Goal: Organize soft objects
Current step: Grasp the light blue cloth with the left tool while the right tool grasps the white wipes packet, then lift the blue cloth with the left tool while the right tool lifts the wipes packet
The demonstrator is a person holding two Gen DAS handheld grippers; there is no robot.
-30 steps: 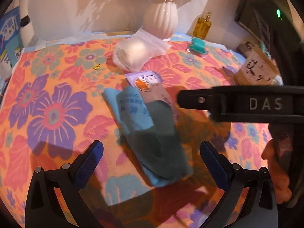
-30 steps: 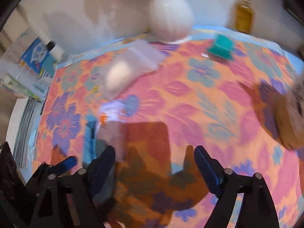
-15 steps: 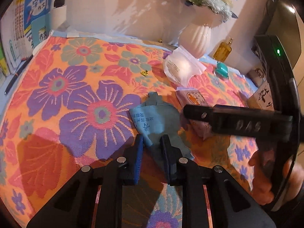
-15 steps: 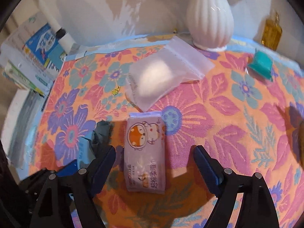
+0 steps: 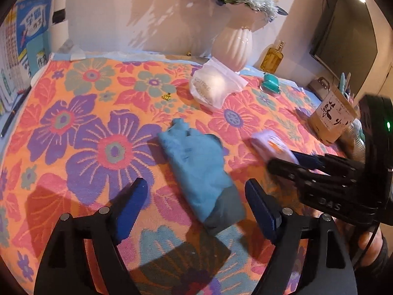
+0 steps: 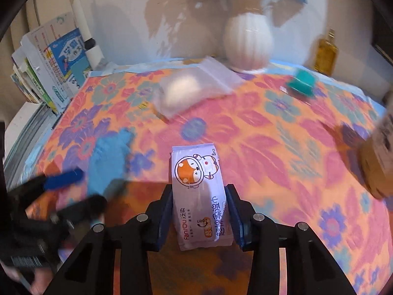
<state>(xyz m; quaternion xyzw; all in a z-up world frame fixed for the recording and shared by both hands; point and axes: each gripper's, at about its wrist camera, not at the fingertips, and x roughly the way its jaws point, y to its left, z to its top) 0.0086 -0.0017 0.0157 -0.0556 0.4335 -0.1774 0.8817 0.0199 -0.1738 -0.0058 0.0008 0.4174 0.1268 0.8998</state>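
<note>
A folded blue cloth [image 5: 199,172] lies on the flowered tablecloth, between and just beyond my left gripper's [image 5: 196,206] open fingers; it also shows blurred in the right wrist view [image 6: 108,154]. My right gripper [image 6: 199,211] is shut on a lilac wet-wipes pack [image 6: 199,191] with a cartoon fox, held off the table. The same pack [image 5: 272,145] and right gripper [image 5: 307,167] show at the right of the left wrist view. A clear bag of white cotton pads [image 5: 213,86] lies further back near the vase; it also shows in the right wrist view [image 6: 191,88].
A white ribbed vase [image 5: 233,46] with flowers, an amber bottle [image 5: 272,59] and a teal clip [image 5: 271,82] stand at the back. A brown printed box [image 5: 331,115] sits at the right. Books [image 6: 49,66] are stacked at the left edge.
My left gripper has opened, let go of the blue cloth and drawn back. My right gripper has closed on the wipes pack and lifted it.
</note>
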